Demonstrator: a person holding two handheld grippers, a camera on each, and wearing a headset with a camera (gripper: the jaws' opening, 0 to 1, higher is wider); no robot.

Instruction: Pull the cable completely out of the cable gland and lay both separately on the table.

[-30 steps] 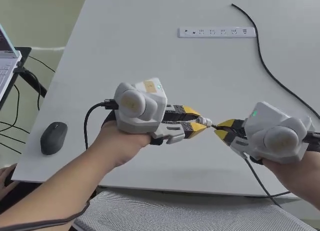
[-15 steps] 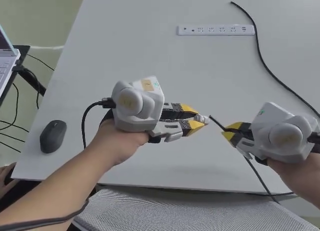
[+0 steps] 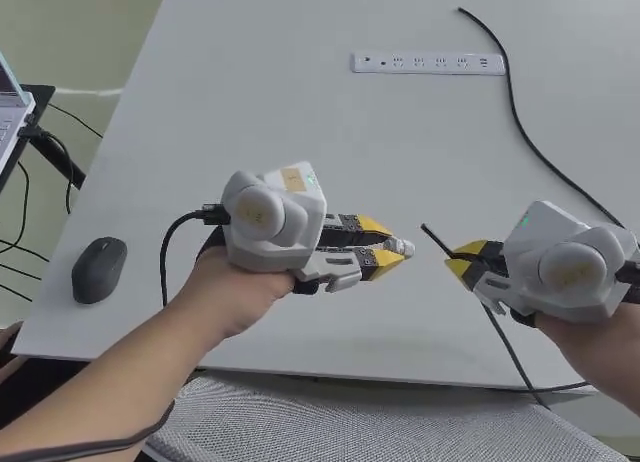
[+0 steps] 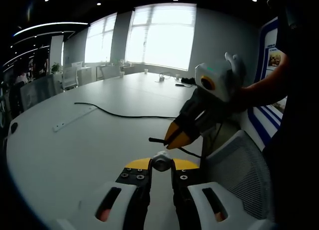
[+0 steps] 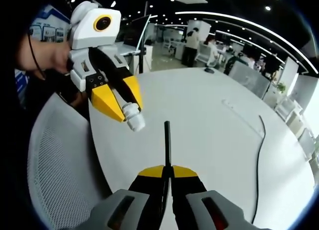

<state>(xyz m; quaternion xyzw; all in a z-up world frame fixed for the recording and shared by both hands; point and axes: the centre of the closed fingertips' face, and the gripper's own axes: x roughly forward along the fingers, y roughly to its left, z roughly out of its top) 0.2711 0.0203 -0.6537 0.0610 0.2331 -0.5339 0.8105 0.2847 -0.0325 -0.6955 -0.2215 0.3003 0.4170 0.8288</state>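
My left tool (image 3: 388, 250) is clamped on the white cable gland (image 5: 135, 116), which sticks out past its yellow tips. My right tool (image 3: 462, 259) is closed on the black cable (image 5: 167, 140), with a short free end poking forward. That end points toward the gland but seems clear of it, with a gap between. Both hang over the bench (image 3: 300, 112) near its front edge; a power strip (image 3: 428, 63) lies at the far side.
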